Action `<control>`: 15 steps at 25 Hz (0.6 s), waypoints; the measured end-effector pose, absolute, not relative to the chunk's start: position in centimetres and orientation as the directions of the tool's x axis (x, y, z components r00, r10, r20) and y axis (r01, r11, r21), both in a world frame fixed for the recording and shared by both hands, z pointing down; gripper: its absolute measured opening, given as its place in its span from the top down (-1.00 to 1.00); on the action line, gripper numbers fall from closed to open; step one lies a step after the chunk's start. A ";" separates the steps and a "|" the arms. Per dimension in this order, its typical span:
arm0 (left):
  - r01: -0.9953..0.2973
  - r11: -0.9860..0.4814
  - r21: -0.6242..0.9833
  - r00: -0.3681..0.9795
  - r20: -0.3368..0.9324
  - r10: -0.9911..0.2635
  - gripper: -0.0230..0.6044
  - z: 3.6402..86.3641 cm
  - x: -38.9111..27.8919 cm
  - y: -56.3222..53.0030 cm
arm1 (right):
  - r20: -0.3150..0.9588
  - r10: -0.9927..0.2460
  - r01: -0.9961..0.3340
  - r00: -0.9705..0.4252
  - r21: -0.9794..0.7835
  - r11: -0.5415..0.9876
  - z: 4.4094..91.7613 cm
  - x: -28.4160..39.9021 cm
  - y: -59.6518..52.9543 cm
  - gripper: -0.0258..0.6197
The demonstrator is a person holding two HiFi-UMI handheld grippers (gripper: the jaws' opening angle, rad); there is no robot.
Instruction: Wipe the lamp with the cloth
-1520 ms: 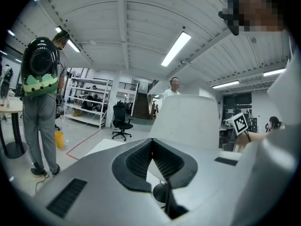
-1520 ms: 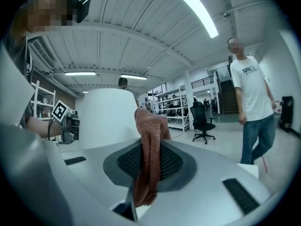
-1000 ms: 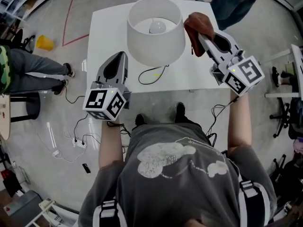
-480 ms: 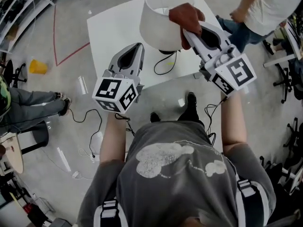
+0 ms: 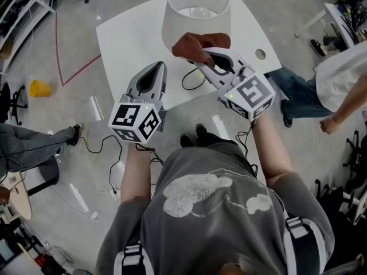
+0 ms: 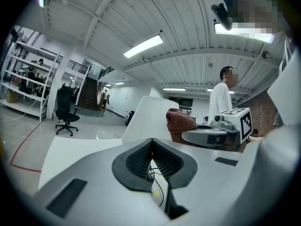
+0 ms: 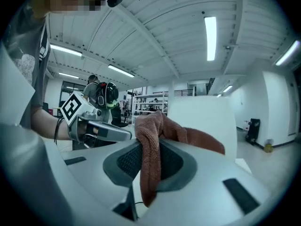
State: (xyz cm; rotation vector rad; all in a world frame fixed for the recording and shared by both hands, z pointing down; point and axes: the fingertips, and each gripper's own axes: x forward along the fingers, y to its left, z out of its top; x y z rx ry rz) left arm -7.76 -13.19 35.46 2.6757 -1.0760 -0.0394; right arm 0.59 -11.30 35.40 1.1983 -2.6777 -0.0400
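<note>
A white lamp (image 5: 195, 15) with a drum shade stands on the white table (image 5: 129, 39); its bulb shows inside the shade. My right gripper (image 5: 200, 51) is shut on a reddish-brown cloth (image 5: 198, 44), and the cloth lies against the near side of the shade. In the right gripper view the cloth (image 7: 157, 140) hangs from between the jaws with the lamp (image 7: 202, 114) just behind. My left gripper (image 5: 153, 72) hovers over the table's near edge, left of the lamp, its jaws closed with nothing held. The left gripper view shows the lamp (image 6: 150, 114) and the cloth (image 6: 181, 121) ahead.
A black cable (image 5: 189, 79) runs from the lamp across the table. The table has a round hole (image 5: 261, 54) at its right. More cables (image 5: 106, 148) lie on the floor at left. A person (image 5: 338, 85) walks at the right. A yellow cup (image 5: 39, 88) lies on the floor.
My right gripper has carried the cloth leftward and down, from the shade's right upper edge to its near side. The left gripper has stayed about where it was. The bystander has walked to the right.
</note>
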 end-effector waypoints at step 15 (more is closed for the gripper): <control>-0.796 -0.544 0.264 0.593 0.165 -0.788 0.90 37.8 -10.1 -14.8 | 0.274 -0.586 -0.618 -0.762 -0.043 0.785 40.9 -2.2 -10.7 0.74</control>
